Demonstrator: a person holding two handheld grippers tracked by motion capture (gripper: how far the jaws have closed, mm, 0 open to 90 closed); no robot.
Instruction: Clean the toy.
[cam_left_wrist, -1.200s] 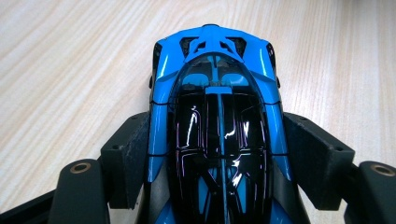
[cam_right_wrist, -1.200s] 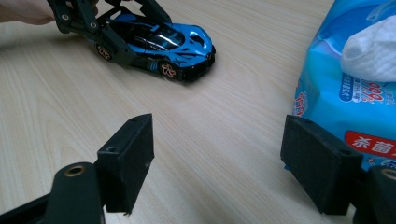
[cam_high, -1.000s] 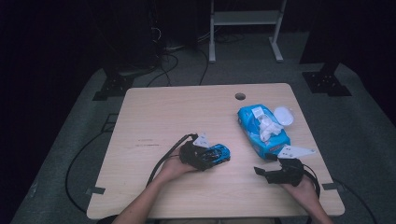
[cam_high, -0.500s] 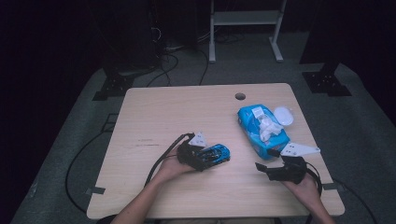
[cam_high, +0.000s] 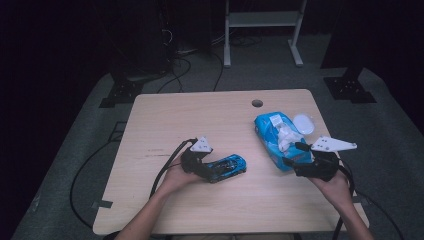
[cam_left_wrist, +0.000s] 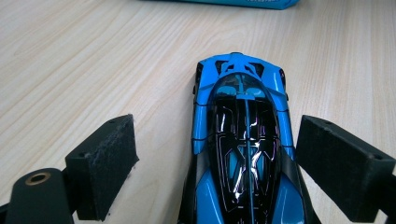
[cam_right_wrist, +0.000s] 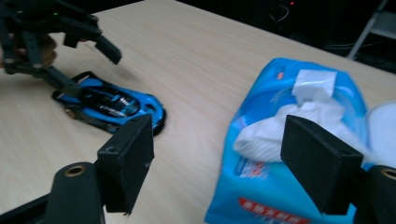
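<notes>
Sitting on the wooden table (cam_high: 165, 115), biggest item first: blue wipes pack (cam_high: 276, 139), torn open, white tissue (cam_right_wrist: 292, 128) bulging out, lies directly ahead of the right gripper (cam_high: 295, 156) fingers. Right jaws are spread wide, nothing between the pads; pack end sits just past the fingertips, not clamped. A white round lid (cam_high: 303, 123) lies just beyond the pack. Blue toy car (cam_left_wrist: 243, 144) rests flat on the table between the left gripper (cam_high: 210, 172) fingers. Left jaws have just been opening; pads stand clear of both car sides, no contact. Nothing blocks either gripper; car and pack sit apart.
</notes>
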